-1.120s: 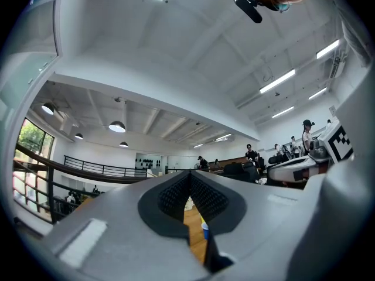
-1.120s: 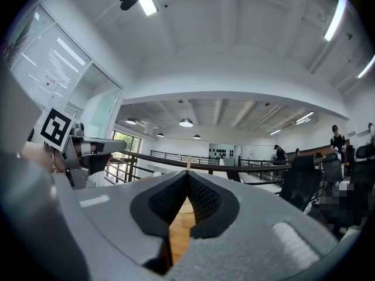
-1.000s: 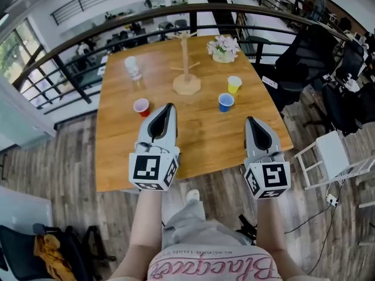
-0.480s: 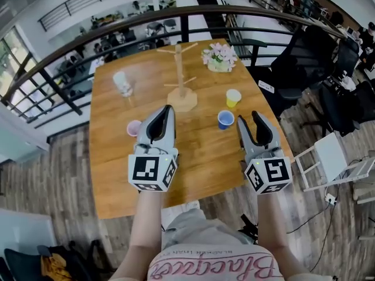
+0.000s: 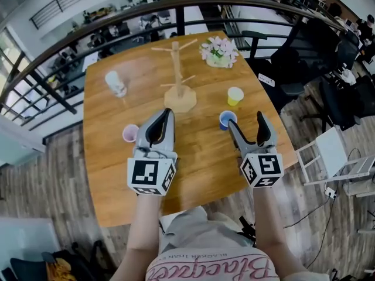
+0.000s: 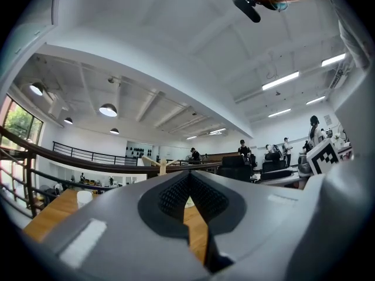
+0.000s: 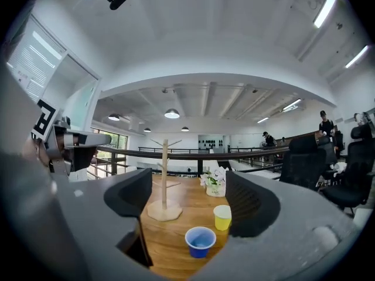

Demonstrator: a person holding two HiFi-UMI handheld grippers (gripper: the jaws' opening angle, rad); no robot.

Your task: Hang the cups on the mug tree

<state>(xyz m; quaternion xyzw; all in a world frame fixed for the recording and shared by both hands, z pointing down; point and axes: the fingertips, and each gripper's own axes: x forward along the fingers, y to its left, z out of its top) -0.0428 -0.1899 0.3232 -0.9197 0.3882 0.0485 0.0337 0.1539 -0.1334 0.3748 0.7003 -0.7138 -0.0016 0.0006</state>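
A wooden mug tree (image 5: 176, 75) stands bare at the table's middle back. In front of it sit a blue cup (image 5: 227, 119) and a yellow cup (image 5: 235, 95) on the right, and a pink cup (image 5: 130, 133) on the left. My right gripper (image 5: 246, 122) hovers just short of the blue cup; its jaws have just been opening and hold nothing. In the right gripper view the blue cup (image 7: 200, 241) and yellow cup (image 7: 222, 217) lie ahead between the spread fingers (image 7: 249, 201). My left gripper (image 5: 164, 115) is shut and empty beside the pink cup, its tips (image 6: 188, 180) pressed together.
A clear upturned cup (image 5: 115, 84) stands at the back left of the wooden table (image 5: 199, 163). A pot of flowers (image 5: 218, 50) sits at the back right. A dark railing (image 5: 117, 25) runs behind the table, with office chairs (image 5: 304, 57) to the right.
Both grippers have moved forward over the table toward the cups. The right jaws went from shut to wide open; the left stayed shut.
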